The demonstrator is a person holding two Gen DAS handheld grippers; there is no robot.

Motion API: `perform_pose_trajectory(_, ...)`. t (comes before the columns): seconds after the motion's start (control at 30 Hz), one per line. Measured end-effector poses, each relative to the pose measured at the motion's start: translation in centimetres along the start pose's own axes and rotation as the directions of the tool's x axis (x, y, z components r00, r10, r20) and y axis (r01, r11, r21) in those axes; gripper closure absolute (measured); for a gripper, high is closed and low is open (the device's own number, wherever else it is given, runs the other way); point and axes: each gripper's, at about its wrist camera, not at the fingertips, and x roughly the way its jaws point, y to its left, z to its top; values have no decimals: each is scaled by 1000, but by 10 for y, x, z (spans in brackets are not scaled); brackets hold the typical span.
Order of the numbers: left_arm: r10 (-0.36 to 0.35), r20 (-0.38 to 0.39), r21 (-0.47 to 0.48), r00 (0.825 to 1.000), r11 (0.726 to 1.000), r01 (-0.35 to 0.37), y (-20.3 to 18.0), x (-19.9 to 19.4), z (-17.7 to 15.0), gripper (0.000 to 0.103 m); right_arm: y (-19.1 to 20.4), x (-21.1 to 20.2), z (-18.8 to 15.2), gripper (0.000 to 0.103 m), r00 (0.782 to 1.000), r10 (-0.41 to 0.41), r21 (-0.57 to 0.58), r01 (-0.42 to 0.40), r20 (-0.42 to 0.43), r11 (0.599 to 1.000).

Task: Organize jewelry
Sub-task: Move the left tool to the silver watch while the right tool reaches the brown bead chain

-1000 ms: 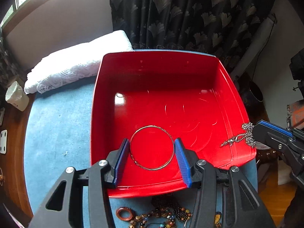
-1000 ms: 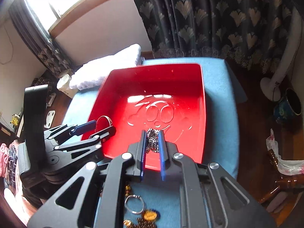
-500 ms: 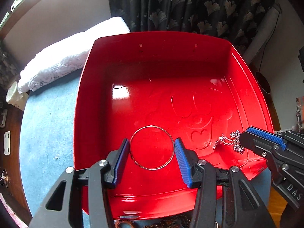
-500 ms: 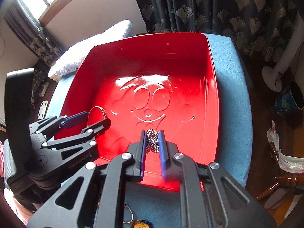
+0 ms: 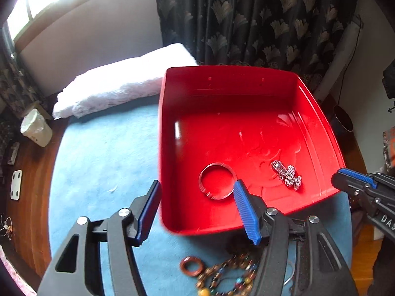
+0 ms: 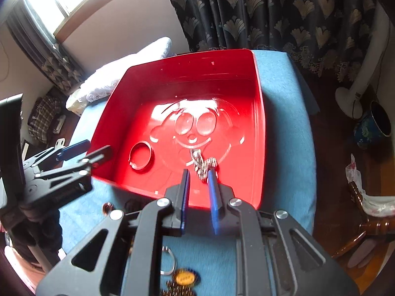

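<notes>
Blue plush fabric covers the surface (image 5: 103, 153), and nearest the cameras on it a loose heap of jewelry is seen: a brown ring-shaped pendant (image 5: 192, 266), a multicoloured beaded strand (image 5: 229, 278), a plain metal key ring (image 6: 169, 259) and a small dark oval charm with a yellow centre (image 6: 185, 276). Just beyond, the left tongs (image 5: 195, 204) are spread wide and hold nothing, their tips straddling the near left corner of the glossy red square plastic tray (image 5: 246, 79); the right tongs (image 6: 199, 185) are parted moderately, also empty, above the tray's near rim. Inside the tray, the thin silver metal bangle (image 5: 216, 180) lies flat close to the left tongs, and the bunched silver ball chain (image 6: 203, 163) rests on the embossed smiling face, just off the right tongs' tips and apparently free of them. The step in hand is judged to be release and withdrawal: both tongs are best drawn straight back and upward so that the chain is not snagged and the tray is not nudged, before the heap is approached for another piece. Farther off, a white lace-edged folded cloth (image 5: 123, 81) lies beside the tray, with a dark fan-patterned curtain (image 6: 284, 12), a bright window and dark wooden flooring behind.
</notes>
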Motion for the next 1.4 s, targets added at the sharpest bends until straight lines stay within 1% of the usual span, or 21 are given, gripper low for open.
perform_pose_trajectory(0.07,13,-4,-16,1000,1000,-14,9,-8,-15,43,0,-9,-12,82,1000,5,11,-5,5,1000)
perform_pose_trajectory(0.17,32,-35,-37,999,999,-33,19,-14,-39,43,1,-18,-33,81,1000,6,27,-6,-7,1000)
perform_pose_trajectory(0.33,29,-113,-56,993,998,-35,23,-17,-79,43,8,-19,-76,81,997,9,35,-6,-76,999)
perform_pose_trajectory(0.47,24,-143,-54,989,998,-32,22,-24,-104,43,11,-17,-109,81,990,26,65,-17,-140,998)
perform_pose_trajectory(0.6,11,-165,-51,986,999,-20,16,-27,-120,43,9,-18,-127,81,984,33,101,-16,-173,995)
perform_pose_trajectory(0.63,7,-170,-48,985,999,-15,13,-28,-124,43,8,-18,-130,81,983,35,108,-15,-178,994)
perform_pose_trajectory(0.73,-6,-183,-31,983,1000,0,0,-28,-133,45,9,-18,-136,76,981,33,113,-11,-193,994)
perform_pose_trajectory(0.8,-30,-201,-20,979,999,27,-9,-26,-139,51,10,-17,-139,75,979,38,116,-15,-200,993)
perform_pose_trajectory(0.9,-48,-221,6,974,999,51,-21,-24,-145,54,10,-15,-145,75,976,41,118,-15,-216,993)
perform_pose_trajectory(0.97,-61,-226,16,972,998,66,-27,-23,-147,55,10,-12,-147,75,973,43,113,-18,-225,993)
perform_pose_trajectory(1.17,-49,-238,43,970,997,61,-42,-16,-149,56,10,-4,-146,75,967,38,105,-12,-250,994)
perform_pose_trajectory(1.23,-50,-231,48,972,997,63,-46,-17,-148,56,10,-3,-145,72,967,36,100,-11,-254,995)
perform_pose_trajectory(1.3,-56,-233,46,971,997,69,-51,-18,-147,56,10,-2,-145,64,966,24,95,1,-258,995)
perform_pose_trajectory(1.4,-59,-232,52,971,996,73,-55,-19,-143,56,9,0,-143,64,965,27,96,-2,-260,995)
